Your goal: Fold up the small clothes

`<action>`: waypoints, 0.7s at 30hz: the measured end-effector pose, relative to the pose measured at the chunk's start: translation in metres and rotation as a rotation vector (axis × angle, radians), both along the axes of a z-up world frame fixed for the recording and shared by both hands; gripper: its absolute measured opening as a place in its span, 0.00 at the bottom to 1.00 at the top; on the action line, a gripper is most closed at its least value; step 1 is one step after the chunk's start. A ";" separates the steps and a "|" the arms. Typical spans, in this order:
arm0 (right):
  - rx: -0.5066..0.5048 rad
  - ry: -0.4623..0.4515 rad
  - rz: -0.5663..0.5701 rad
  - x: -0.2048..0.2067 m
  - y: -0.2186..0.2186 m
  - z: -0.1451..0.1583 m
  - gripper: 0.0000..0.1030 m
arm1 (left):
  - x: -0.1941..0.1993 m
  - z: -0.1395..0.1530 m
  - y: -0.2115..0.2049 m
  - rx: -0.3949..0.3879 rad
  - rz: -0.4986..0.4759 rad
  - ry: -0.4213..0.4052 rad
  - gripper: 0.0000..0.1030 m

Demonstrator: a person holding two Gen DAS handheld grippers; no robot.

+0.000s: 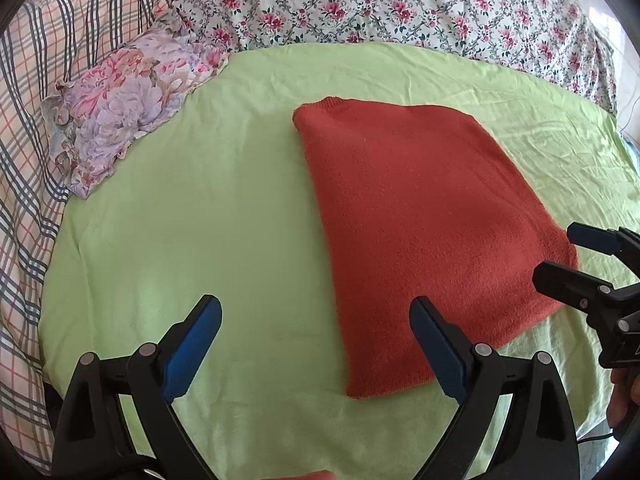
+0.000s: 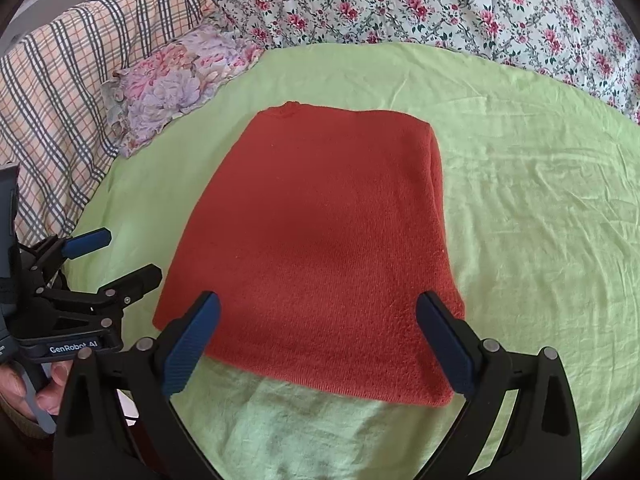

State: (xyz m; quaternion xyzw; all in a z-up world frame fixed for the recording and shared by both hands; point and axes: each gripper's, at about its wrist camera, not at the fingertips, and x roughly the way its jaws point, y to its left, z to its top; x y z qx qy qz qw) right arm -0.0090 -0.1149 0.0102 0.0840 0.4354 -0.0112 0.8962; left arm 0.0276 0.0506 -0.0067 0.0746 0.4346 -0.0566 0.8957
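Item: one red knit [image 2: 312,240], already folded into a thick rectangle, lying flat mid-sheet [image 2: 520,240], toward the near edge. Step: fold looking finished or nearly so; both tools are hovering at the near edge, touching nothing. Left gripper [image 1: 316,344]: jaws spread, sitting beside the knit's near left corner. Right gripper [image 2: 318,344]: jaws spread, straddling the near hem. Next move, likely: a last halving from the near corners, or setting it aside. Count: one knit, two grippers, one floral pillow [image 2: 176,84] at the far left corner, one plaid cover [image 2: 60,92], one floral quilt [image 2: 440,4].
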 end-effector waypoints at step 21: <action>0.013 0.007 -0.016 0.001 -0.004 -0.007 0.96 | -0.004 -0.002 -0.006 0.006 -0.020 -0.007 0.93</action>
